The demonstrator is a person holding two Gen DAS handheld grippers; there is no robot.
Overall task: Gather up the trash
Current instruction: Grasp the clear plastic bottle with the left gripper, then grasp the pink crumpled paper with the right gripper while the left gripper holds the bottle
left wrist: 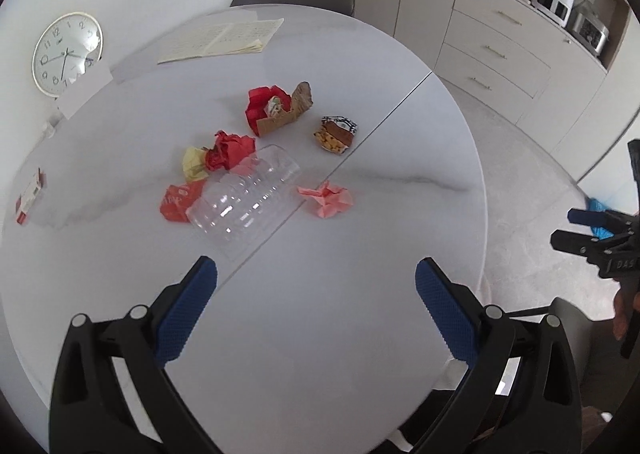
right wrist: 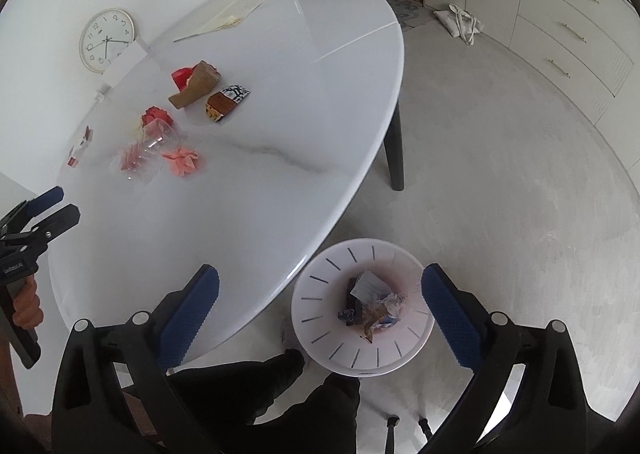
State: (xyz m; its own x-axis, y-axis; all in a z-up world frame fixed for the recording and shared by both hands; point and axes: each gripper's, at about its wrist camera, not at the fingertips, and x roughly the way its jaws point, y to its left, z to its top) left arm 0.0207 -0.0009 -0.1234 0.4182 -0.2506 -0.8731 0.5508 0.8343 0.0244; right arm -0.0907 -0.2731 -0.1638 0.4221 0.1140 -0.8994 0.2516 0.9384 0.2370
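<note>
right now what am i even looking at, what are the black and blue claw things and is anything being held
They are hand-held grabbers, one per hand, each with a camera looking along its jaws. One picture is from the left gripper, the other from the right gripper. Both stand open and empty. On the white table lie trash pieces: a clear plastic bottle, crumpled red paper, a pink paper scrap and a snack wrapper. On the floor stands a white bin with trash inside.

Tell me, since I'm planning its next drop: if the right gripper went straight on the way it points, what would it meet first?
Probably the white bin on the floor, though depth is unclear; the open right gripper holds nothing.
</note>
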